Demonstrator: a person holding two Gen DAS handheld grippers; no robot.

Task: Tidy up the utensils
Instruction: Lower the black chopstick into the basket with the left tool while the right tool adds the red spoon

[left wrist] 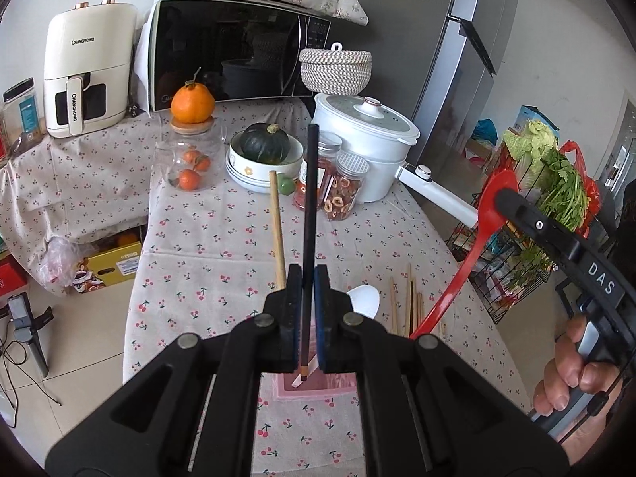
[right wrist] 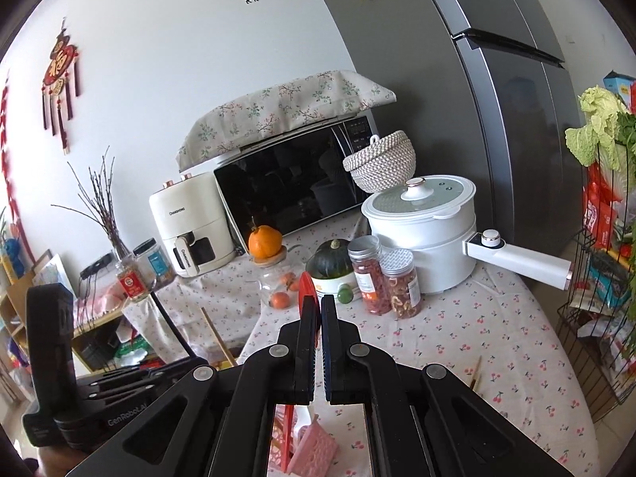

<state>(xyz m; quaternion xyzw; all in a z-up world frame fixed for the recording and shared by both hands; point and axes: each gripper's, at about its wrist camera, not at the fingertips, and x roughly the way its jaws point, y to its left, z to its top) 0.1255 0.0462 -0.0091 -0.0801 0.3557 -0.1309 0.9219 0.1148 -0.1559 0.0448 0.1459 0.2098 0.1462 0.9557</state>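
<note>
Clamped between left gripper [left wrist: 305,318] pads: dark chopstick [left wrist: 311,183], pointing to 12 o'clock, lower tip above pink holder [left wrist: 314,385] at 6 o'clock. Pinched in right gripper [right wrist: 319,318]: red spoon [left wrist: 487,214], bowl raised at 12 o'clock of the jaws, pink holder [right wrist: 312,451] directly beneath. Lying on cherry-print tablecloth [left wrist: 206,238]: wooden stick [left wrist: 277,230] at 11 o'clock, loose chopsticks [left wrist: 407,306] and white spoon [left wrist: 363,298] at 2 o'clock. Judged progress: early to middle; two utensils in transit, neither yet seated; several pieces not yet collected.
</note>
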